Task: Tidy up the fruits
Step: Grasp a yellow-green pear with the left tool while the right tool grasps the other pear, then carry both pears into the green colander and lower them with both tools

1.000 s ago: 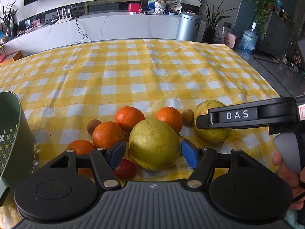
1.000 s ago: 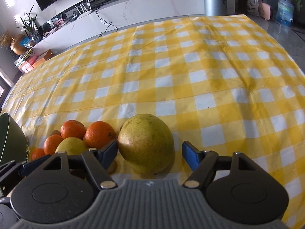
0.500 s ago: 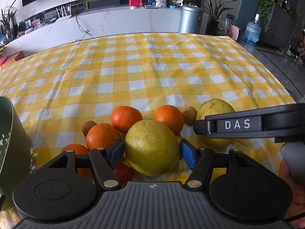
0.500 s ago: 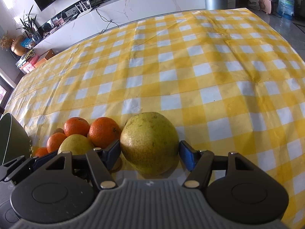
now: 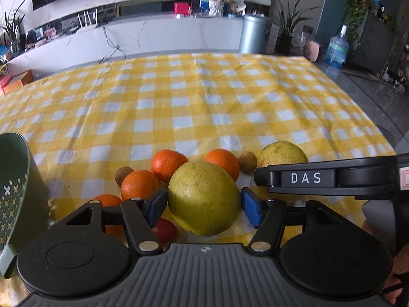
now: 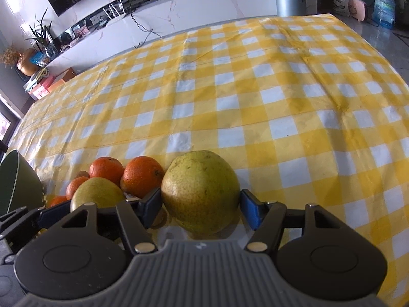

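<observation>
Two pears (image 5: 203, 198) (image 6: 200, 194), four oranges (image 5: 167, 165), two claws (image 5: 203, 204) (image 6: 200, 206) gripping pears.

Soft daylight, slight blur, strong fisheye bending.

The right claw (image 6: 201, 206) has its two blue pads closed against a big yellow-green pear (image 6: 201, 191), one pad on each side, and the pear sits on the yellow checked cloth (image 6: 281, 97). Left of the claw lie two oranges (image 6: 143, 175), side by side and just beyond the left pad, the nearer one almost touching the pear. Further left sits a second pear (image 6: 98, 195) with more oranges partly hidden behind it. The left claw (image 6: 41, 217) shows at the lower left, dark and partly cut off. A green bowl (image 6: 18, 181) stands at the far left edge.
</observation>
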Demonstrator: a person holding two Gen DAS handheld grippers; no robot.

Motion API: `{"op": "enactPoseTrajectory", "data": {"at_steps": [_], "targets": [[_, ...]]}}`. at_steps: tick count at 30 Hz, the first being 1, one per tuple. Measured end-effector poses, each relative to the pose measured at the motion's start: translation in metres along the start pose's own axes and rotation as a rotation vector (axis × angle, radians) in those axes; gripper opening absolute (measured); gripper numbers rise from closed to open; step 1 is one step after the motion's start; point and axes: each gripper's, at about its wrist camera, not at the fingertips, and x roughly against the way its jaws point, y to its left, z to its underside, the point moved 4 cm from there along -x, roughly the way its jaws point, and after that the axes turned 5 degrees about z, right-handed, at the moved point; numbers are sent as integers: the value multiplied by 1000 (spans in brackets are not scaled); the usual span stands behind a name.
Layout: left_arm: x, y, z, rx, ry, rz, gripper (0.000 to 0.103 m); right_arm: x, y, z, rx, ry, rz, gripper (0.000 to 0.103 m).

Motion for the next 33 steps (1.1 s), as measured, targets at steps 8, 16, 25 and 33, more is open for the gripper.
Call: {"op": "enactPoseTrajectory", "data": {"at_steps": [8, 16, 25, 33], "targets": [[64, 27, -7, 52, -118, 42, 72, 51, 9, -1, 21, -105, -34, 63], [125, 90, -27, 83, -140, 28, 72, 96, 92, -11, 243, -130, -195, 63], [150, 178, -33, 120, -28, -18, 72, 96, 219, 6, 593, -109, -325, 63], [115, 232, -21, 192, 123, 1, 72, 65, 291, 23, 835, -34, -341, 63]]}}
